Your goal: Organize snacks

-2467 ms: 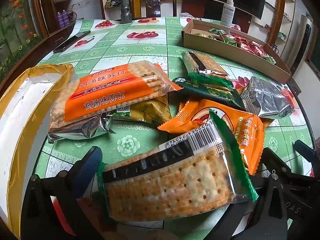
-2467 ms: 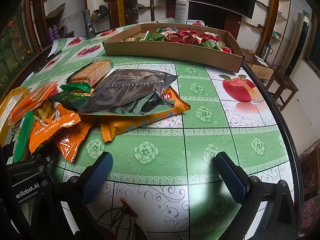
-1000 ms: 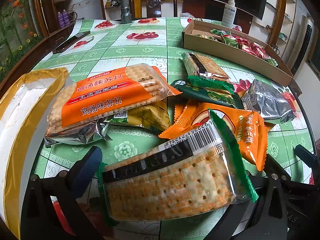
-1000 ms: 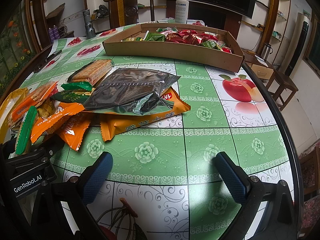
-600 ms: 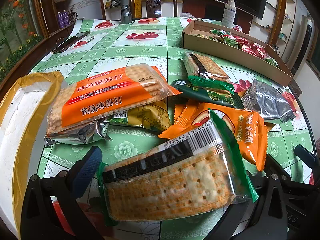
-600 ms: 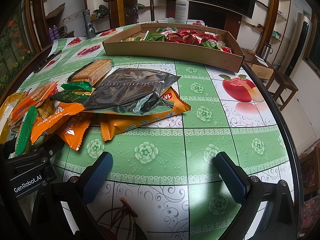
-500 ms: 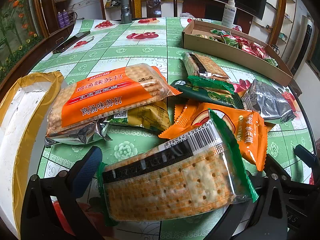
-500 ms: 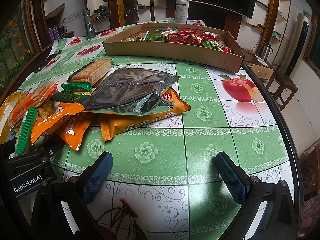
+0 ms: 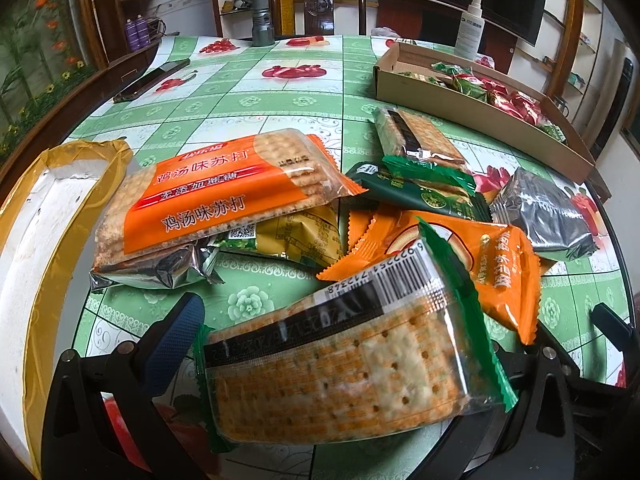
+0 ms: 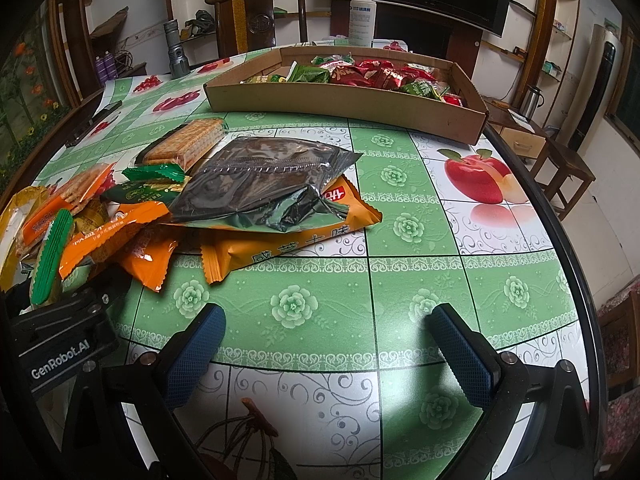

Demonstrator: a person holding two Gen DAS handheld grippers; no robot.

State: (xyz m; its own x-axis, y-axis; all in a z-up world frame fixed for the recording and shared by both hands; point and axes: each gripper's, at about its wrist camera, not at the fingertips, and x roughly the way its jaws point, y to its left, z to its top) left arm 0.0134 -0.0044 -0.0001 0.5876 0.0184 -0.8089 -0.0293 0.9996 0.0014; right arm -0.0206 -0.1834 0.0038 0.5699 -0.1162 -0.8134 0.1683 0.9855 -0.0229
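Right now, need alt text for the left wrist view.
The left gripper clamps a clear, green-edged cracker pack above a green floral tablecloth. Behind lie loose snack packets, an orange soda-cracker pack and a cardboard tray of wrapped snacks.

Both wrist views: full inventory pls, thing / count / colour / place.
Cracker pack with green ends: 1, clear wrap, between the left gripper's fingers.
Soda cracker pack: 1, orange, left of pile.
Yellow snack pack: 1, under the soda cracker pack.
Orange snack packs: at least 2, pile centre.
Dark green pack: 1, mid pile.
Dark foil pack: 1, atop an orange pack.
Far cracker pack: 1, clear wrap, behind pile.
Cardboard tray: 1, brown, far side, holds red and green snacks.
Spray bottle: 1, white, behind tray.
Flashlight: 1, grey, far left.
Phone: 1, black, left edge.
Left gripper: holding the pack.
Right gripper: open, empty.
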